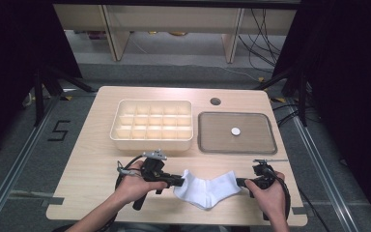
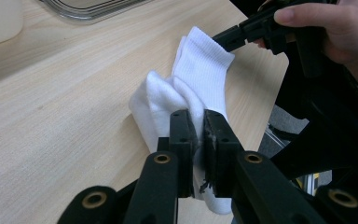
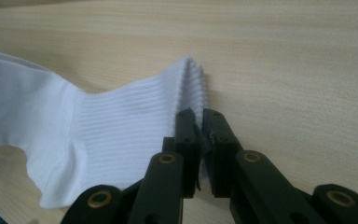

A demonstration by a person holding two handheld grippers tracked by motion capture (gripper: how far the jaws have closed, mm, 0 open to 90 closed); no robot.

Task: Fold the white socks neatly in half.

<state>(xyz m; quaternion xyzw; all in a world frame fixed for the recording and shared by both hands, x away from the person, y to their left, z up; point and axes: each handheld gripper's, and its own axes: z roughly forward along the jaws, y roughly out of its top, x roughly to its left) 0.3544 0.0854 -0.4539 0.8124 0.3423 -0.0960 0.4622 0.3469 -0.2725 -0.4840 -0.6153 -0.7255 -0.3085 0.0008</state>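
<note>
A white sock point(image 1: 207, 188) lies stretched across the near part of the wooden table point(image 1: 92, 164), between my two grippers. My left gripper point(image 1: 179, 182) is shut on its bunched foot end, and in the left gripper view the fabric point(image 2: 200, 70) is pinched between the black jaws point(image 2: 200, 121). My right gripper point(image 1: 239, 182) holds the ribbed cuff. In the right gripper view the cuff's edge point(image 3: 112, 130) sits between nearly closed jaws point(image 3: 199, 116). The right gripper point(image 2: 223, 37) also appears in the left gripper view, at the sock's far end with a hand on it.
A cream divided box point(image 1: 152, 141) with several small compartments stands at the middle of the table. To its right is a grey tray point(image 1: 217, 137) with a small white disc point(image 1: 235, 131) in it. A round hole point(image 1: 215, 101) lies behind the tray. The table's front edge is just below the hands.
</note>
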